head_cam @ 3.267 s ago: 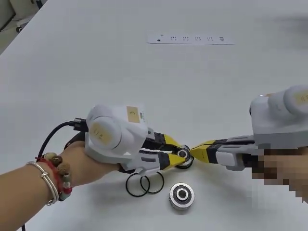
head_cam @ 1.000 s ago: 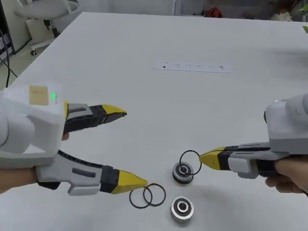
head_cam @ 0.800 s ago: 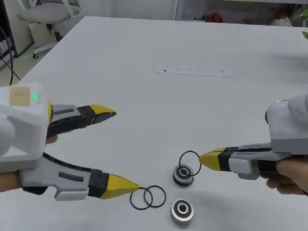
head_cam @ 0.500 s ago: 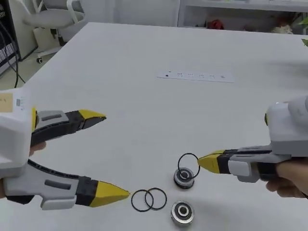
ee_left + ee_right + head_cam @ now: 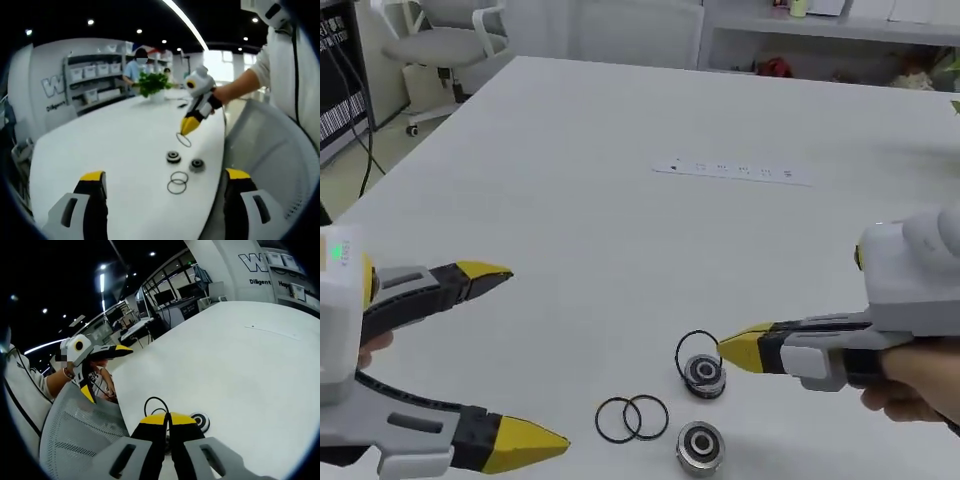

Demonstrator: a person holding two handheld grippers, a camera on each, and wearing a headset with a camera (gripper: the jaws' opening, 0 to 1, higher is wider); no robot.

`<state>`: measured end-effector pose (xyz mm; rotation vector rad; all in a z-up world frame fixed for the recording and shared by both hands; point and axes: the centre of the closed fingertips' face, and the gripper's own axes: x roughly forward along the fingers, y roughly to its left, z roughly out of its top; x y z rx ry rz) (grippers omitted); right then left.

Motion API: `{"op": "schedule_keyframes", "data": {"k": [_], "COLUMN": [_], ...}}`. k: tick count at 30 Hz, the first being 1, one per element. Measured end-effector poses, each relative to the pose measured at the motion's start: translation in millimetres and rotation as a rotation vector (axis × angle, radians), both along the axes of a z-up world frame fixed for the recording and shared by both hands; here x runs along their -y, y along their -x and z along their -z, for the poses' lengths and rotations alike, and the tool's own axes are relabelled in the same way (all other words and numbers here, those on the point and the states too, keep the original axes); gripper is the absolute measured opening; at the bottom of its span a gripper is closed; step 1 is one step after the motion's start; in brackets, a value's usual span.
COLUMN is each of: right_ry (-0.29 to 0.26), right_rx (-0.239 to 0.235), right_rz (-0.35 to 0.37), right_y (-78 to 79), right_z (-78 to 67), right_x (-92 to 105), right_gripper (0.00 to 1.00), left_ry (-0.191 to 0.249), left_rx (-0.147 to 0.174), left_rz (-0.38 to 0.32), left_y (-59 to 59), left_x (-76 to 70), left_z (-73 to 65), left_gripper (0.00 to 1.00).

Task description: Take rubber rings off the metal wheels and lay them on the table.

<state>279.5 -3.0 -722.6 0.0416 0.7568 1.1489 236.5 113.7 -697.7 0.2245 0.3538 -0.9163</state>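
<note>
- Rubber rings: thin black loops. One ring is pinched in the right tool and hangs raised off the tabletop, just above and beside one metal wheel.
- Two loose rings lie flat on the tabletop, overlapping each other, just left of the wheels and close to the near edge.
- Second wheel lies flat nearest the edge, just beside the first one. Both are small round silvery discs with a dark centre hub. Cannot tell if either has a ring on it.
- Right tool: yellow-tipped jaws pressed together on the held ring. In the right gripper view the loop sticks up from the closed tips.
- Left tool: jaws spread wide apart, nothing between them, touching nothing, held clear of the tabletop and well apart from rings and wheels.
- In the left gripper view the wheels and the loose pair sit between its two spread jaws, further out.
- Tabletop: plain white, large, mostly bare. A white power strip lies flat further back.
- Room: office chair past the far-left corner, shelves along the back wall. In the left gripper view, a green plant at the far end of the tabletop, a person standing behind it, storage bins on shelves.
</note>
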Motion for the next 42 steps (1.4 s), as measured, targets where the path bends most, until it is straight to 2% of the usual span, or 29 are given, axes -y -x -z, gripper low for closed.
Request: {"op": "schedule_keyframes", "data": {"k": [7,11,15,24,31,33,42], "right_ry": [0.019,0.043,0.074,0.117,0.153,0.161,0.177], "right_rx": [-0.012,-0.030,-0.054,-0.106,-0.127,-0.151,-0.182], "right_rz": [-0.022,-0.023,-0.045,-0.046,-0.041,-0.038,-0.008], "right_y": [1.4,-2.4,2.7,6.2,5.8,6.0,1.2], "right_z": [9.6,21.7,34.6,55.6,68.5,73.9,82.2], "right_x": [-6.7,-8.0,-11.1,-15.5,-12.3,-11.3,-9.9], "right_gripper": [0.00,0.00,0.00,0.00,0.00,0.00,0.00], "left_ry": [-0.005,0.006,0.006,0.014,0.011,0.013,0.016], "left_rx": [-0.028,-0.052,-0.066,-0.076,-0.082,-0.083,-0.080], "left_rz": [-0.019,-0.040,-0.047,-0.060,-0.060,-0.065,-0.074], "left_y": [4.2,5.3,7.7,9.6,11.3,10.7,9.9], "left_x": [-4.7,-8.6,-9.0,-9.3,-9.2,-10.2,-11.5], "left_z": [12.9,19.1,22.5,25.0,27.2,27.3,26.9], "left_gripper": [0.99,0.99,0.99,0.97,0.97,0.97,0.95]}}
